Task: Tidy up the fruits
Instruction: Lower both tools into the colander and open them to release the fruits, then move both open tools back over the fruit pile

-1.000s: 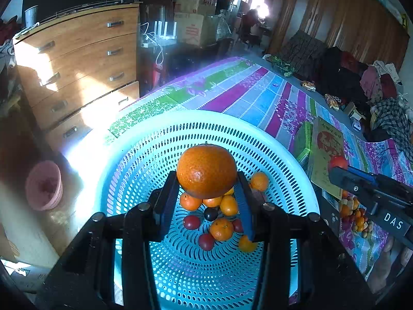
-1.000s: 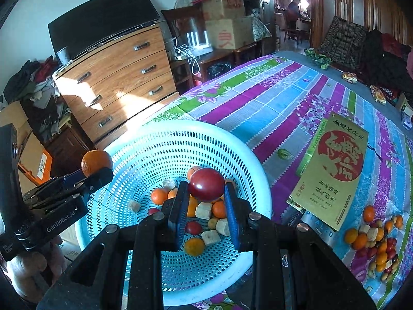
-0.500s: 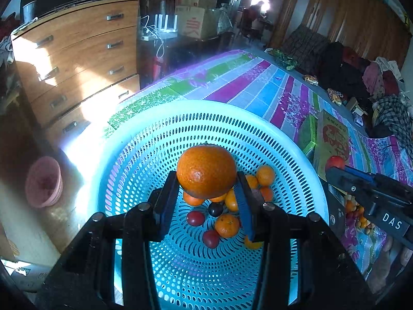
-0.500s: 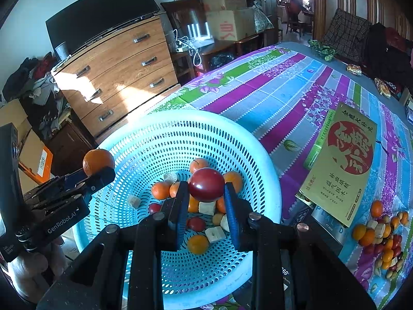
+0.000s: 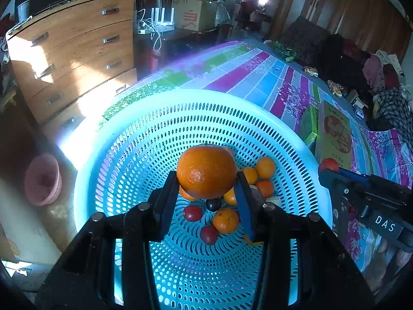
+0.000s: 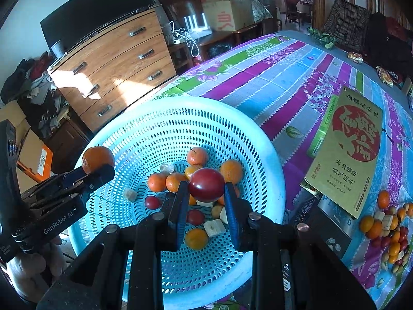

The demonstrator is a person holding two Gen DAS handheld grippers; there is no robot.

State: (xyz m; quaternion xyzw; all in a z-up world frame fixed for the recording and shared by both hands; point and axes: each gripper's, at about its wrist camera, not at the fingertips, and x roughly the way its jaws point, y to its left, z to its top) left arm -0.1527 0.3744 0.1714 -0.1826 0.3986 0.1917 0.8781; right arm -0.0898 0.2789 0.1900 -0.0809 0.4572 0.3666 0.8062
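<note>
Fruits sit in three places: between the grippers' fingers, in the bottom of a basket, and in a loose heap on the tablecloth. An orange [image 5: 206, 171] is clamped between the two fingers of the left gripper [image 5: 207, 180], whose jaws are closed against its sides; it hangs above the inside of the light blue perforated basket [image 5: 180, 118]. From the right wrist view this same orange [image 6: 97, 159] shows at the basket's left rim, at the tip of the left gripper [image 6: 96, 170]. A dark red round fruit [image 6: 206, 184] is pinched between the blue pads of the right gripper [image 6: 206, 192], jaws nearly together around it, also above the basket's interior. In the left wrist view the right gripper [image 5: 329, 168] shows at the basket's right edge with that red fruit [image 5: 328, 164] at its tip.

Below both, on the basket floor [image 6: 196, 266], lie small oranges [image 6: 157, 182], small red fruits [image 6: 152, 202] and pale cube-shaped pieces [image 6: 214, 227], bunched near the middle.

The basket [image 6: 268, 155] rests at the near corner of a table covered with a striped purple, blue and green cloth [image 6: 271, 77]. Just right of the basket lies a yellow-green box with a red circle [image 6: 346, 149], and beyond it, at the right edge, a heap of more small fruits [image 6: 387, 230]. A wooden chest of drawers [image 6: 116, 64] stands behind the table.
</note>
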